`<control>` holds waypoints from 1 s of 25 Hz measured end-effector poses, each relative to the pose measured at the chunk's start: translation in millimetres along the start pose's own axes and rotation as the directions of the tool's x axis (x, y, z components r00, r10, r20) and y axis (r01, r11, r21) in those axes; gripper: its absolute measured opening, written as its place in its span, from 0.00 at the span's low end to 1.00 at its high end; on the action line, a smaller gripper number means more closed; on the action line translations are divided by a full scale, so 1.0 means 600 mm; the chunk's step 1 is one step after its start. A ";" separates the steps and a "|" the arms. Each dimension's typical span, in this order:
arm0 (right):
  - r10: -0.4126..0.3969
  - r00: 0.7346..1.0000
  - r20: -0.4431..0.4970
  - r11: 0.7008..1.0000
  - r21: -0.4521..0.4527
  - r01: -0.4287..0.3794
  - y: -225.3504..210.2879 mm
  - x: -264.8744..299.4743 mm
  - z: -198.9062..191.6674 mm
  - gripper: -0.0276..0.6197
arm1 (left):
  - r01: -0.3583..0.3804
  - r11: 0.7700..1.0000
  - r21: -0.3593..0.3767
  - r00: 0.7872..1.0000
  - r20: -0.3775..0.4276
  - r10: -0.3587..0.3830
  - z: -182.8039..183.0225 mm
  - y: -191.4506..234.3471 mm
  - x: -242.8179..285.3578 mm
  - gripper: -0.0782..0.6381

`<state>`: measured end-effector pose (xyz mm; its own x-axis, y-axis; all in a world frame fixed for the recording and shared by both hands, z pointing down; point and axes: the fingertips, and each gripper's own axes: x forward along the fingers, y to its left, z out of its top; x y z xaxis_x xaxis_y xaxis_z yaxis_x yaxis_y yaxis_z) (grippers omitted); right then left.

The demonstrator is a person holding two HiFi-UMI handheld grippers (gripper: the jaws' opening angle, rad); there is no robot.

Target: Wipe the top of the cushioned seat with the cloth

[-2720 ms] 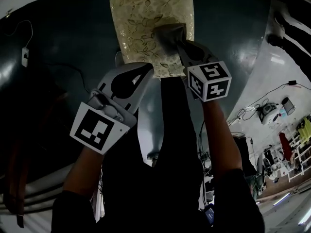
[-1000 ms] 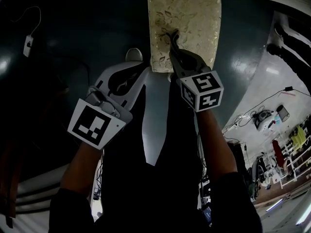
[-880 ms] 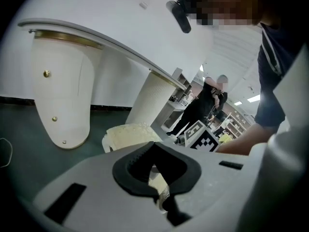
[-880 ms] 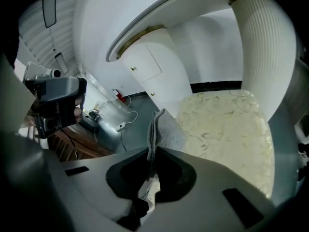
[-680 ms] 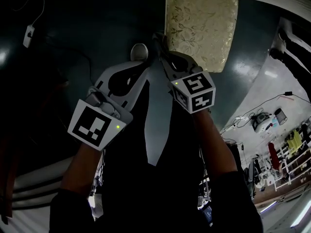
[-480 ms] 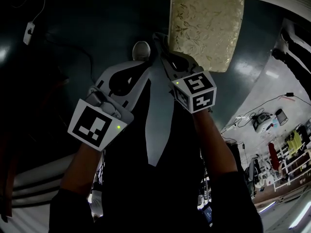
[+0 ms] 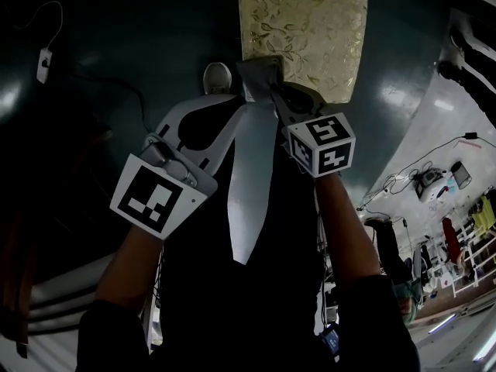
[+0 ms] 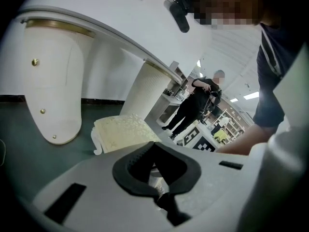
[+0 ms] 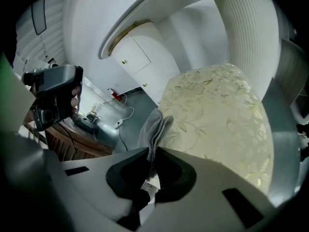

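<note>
One stroke ended: right hand-held gripper (image 7: pixel 271 90), clamping cloth (image 7: pixel 260 68), is back at cushioned seat (image 7: pixel 310 22) near edge; left hand-held gripper (image 7: pixel 231 103) closed, empty.

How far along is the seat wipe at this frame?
Done: the cloth is clamped in the right gripper. In hand: the cloth sits at the near left corner of the cushioned seat. Left: the rest of the top, though nothing visible shows which parts are already wiped. The left gripper is shut, empty, off the seat.
</note>
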<state>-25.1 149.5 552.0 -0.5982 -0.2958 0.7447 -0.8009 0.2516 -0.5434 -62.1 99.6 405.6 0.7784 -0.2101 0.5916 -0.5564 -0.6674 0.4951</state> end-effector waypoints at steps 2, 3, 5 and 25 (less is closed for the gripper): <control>-0.015 1.000 0.007 1.000 0.018 0.015 -0.028 -0.024 -0.007 0.09 | 0.014 1.000 0.008 1.000 -0.008 -0.014 0.011 -0.022 0.024 0.12; -0.022 1.000 0.011 0.999 0.027 0.022 -0.042 -0.036 -0.010 0.09 | 0.020 1.000 0.012 1.000 -0.014 -0.020 0.015 -0.033 0.036 0.12; -0.038 0.999 0.019 0.998 0.046 0.037 -0.070 -0.060 -0.018 0.09 | 0.033 0.999 0.025 0.999 -0.023 -0.033 0.023 -0.056 0.060 0.12; -0.174 0.982 0.073 0.963 0.221 0.154 -0.261 -0.204 -0.088 0.09 | 0.166 0.980 0.110 0.982 -0.113 -0.153 0.059 -0.199 0.228 0.12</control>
<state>175.2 195.2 566.6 -0.4504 -0.4019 0.7972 -0.8692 -0.0067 -0.4944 121.2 125.6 404.8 0.8164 -0.0231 0.5770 -0.3845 -0.7672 0.5134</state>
